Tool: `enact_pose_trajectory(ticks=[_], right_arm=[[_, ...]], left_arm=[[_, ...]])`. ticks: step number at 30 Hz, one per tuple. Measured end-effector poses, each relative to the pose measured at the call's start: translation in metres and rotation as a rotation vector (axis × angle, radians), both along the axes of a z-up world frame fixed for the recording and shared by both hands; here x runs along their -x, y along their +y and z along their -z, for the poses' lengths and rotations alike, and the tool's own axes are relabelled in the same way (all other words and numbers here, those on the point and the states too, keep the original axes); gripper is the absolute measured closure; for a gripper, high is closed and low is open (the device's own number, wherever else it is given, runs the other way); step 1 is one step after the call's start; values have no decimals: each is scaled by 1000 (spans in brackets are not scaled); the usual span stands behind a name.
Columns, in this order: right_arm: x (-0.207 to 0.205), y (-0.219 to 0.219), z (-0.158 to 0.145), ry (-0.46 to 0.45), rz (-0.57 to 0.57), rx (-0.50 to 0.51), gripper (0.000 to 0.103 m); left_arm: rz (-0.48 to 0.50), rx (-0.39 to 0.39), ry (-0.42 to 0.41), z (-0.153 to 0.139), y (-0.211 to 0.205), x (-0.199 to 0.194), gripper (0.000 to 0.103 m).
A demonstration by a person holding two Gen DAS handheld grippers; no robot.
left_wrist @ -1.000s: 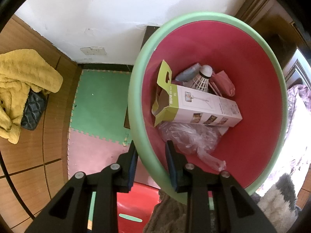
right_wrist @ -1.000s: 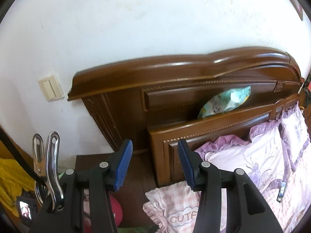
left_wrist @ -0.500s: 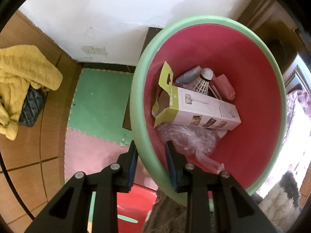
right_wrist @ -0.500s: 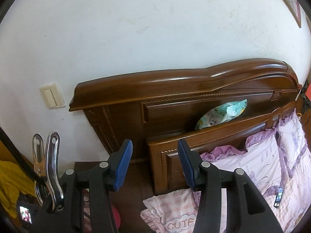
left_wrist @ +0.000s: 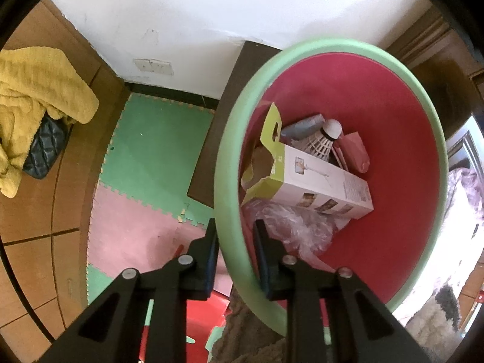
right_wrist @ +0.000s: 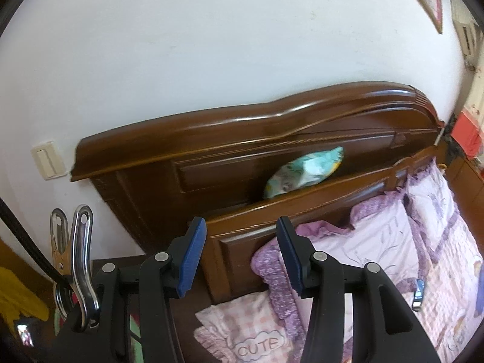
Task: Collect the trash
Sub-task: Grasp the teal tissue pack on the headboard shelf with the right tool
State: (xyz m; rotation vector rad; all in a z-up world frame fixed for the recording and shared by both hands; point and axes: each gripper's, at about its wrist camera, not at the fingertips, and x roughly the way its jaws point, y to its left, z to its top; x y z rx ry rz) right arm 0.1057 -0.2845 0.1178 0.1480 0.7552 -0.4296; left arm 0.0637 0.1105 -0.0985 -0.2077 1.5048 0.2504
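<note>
My left gripper (left_wrist: 234, 236) points straight down and its jaws are closing on the green rim of a waste bin (left_wrist: 230, 163) with a pink inside; the pads press the rim from both sides. In the bin lie a white and lime cardboard box (left_wrist: 320, 184), a shuttlecock (left_wrist: 325, 139), a pink wrapper (left_wrist: 354, 151) and crumpled clear plastic (left_wrist: 290, 227). My right gripper (right_wrist: 240, 236) is open with nothing between its blue pads. Beyond it, a teal packet (right_wrist: 302, 171) rests on the ledge of a brown wooden headboard (right_wrist: 242, 127).
Under the bin are green and pink foam mats (left_wrist: 157, 151) and a dark bedside table (left_wrist: 224, 115). A yellow towel (left_wrist: 36, 90) covers a black quilted bag (left_wrist: 45, 151) on the left. Purple pillows (right_wrist: 378, 236) lie on the bed. A metal clip (right_wrist: 80, 257) hangs on the right gripper.
The left jaws have narrowed a little on the bin's rim and the view has rolled slightly. The right gripper has swung, so the headboard and teal packet sit further left and lower.
</note>
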Motion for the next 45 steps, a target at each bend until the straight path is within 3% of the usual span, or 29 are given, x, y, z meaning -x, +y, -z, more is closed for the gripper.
enact_pose_trajectory(ticks=[8,18,30,32,35,39,42,45], right_arm=[[11,-31,8,30,82,0,52],[5,-71,16,31,152,11,31],[-26,-125,47,60,130,-38,28],[-31,-140,52,30,120,-50,27],[-37,-159,56,-55,75,-61,18],[-50,-190,68,-153,25,-46,17],[-55,-215,77,-249,20,-83,17],[-67,-237,88,-254,-31,-162,17]], left_arm=[[20,-20,6,1,-3,0,80],[-64,-31,8,0,0,-1,84],[-120,-74,-11,-4,0,-4,87],[-138,-84,-15,-4,0,-4,87],[-157,-105,-12,-4,0,-4,86],[-210,-110,-1,-2,4,-7,86],[-249,-101,-5,-3,5,-8,86],[-260,-126,1,-2,2,-9,85]])
